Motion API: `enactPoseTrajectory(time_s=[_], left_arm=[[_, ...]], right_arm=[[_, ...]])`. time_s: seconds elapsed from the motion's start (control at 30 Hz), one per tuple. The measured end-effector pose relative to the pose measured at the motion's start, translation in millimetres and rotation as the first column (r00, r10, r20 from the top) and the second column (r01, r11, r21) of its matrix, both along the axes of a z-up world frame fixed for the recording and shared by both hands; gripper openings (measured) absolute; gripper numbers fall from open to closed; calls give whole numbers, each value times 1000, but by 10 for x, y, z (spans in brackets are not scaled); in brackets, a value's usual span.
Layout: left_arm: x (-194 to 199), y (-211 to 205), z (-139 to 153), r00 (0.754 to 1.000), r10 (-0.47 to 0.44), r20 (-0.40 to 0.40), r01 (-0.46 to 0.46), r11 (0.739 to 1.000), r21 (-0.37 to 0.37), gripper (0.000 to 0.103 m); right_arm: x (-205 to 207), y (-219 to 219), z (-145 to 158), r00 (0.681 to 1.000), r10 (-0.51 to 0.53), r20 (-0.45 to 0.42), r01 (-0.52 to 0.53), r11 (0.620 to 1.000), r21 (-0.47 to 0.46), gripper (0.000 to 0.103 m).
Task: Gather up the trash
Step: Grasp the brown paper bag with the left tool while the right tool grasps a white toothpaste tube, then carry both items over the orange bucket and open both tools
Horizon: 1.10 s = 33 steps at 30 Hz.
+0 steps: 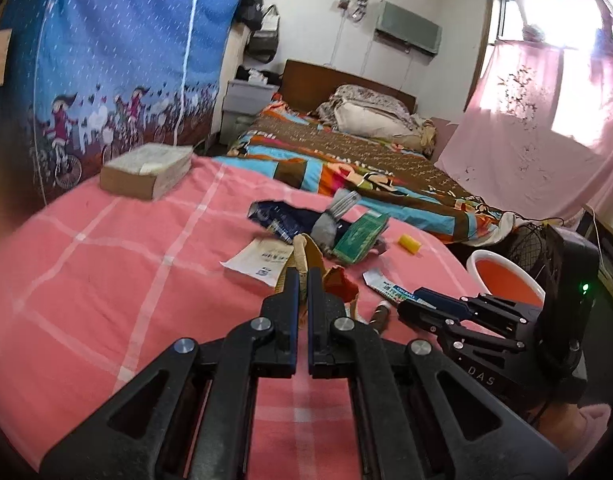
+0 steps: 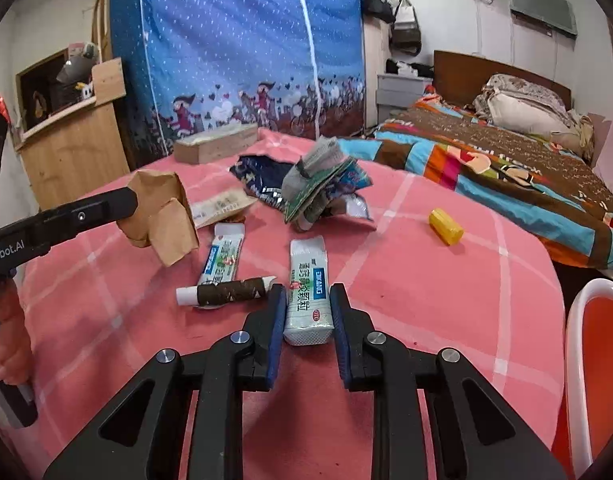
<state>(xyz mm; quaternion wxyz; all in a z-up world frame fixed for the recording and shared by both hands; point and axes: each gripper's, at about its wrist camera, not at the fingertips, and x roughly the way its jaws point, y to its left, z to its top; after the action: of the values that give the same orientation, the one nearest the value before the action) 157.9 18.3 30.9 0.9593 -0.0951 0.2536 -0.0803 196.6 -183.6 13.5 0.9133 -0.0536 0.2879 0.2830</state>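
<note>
Left wrist: left gripper (image 1: 303, 276) clenched on brown paper scrap (image 1: 306, 252); orange bin (image 1: 506, 278) seen at 3 o'clock, contents not discernible.
Right wrist: white sachet (image 2: 308, 292) straddled by right gripper (image 2: 307, 294), pad contact cannot be told; wrapper pile (image 2: 318, 188) at 12 o'clock.

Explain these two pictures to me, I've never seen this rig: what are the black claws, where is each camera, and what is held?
A person holds a two-finger gripper in each hand; each picture comes from a camera looking along one gripper's fingers. The left gripper is shut on a crumpled brown paper scrap, seen from the side in the right view. The right gripper has its jaws either side of a white-and-green foil sachet; whether they pinch it is unclear. On the pink checked cloth lie a second sachet, a brown paper-wrapped roll, a small yellow cylinder and a heap of crumpled wrappers.
</note>
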Motion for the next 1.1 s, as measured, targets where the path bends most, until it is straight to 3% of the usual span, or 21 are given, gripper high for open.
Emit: enactPoseTrajectory(time_s=[0.23,0.4,0.57,0.77,0.9,1.1], left_arm=[[-44,-282,219,992,-56,114,52,998,43,6],[-64,-619,435,966,-128,226,113,991,78,6],[-76,-1087,711,899,-243,365,204,969,142,6],[16,-1611,830,842,-378,386,336,926,173,6],[153,-1939,743,837,-445,317,417,895,156,6],[414,-2444,522,835,-527,158,517,850,105,6]], right_arm=[[-280,-250,377,971,-71,229,49,994,102,20],[-551,-571,674,883,-204,423,120,969,217,20],[-702,-941,893,790,-346,506,217,930,297,20],[-691,-1441,938,718,-502,482,371,862,346,20],[-618,-1795,861,693,-595,406,487,802,346,20],[-444,-2171,682,690,-672,269,614,740,274,20]])
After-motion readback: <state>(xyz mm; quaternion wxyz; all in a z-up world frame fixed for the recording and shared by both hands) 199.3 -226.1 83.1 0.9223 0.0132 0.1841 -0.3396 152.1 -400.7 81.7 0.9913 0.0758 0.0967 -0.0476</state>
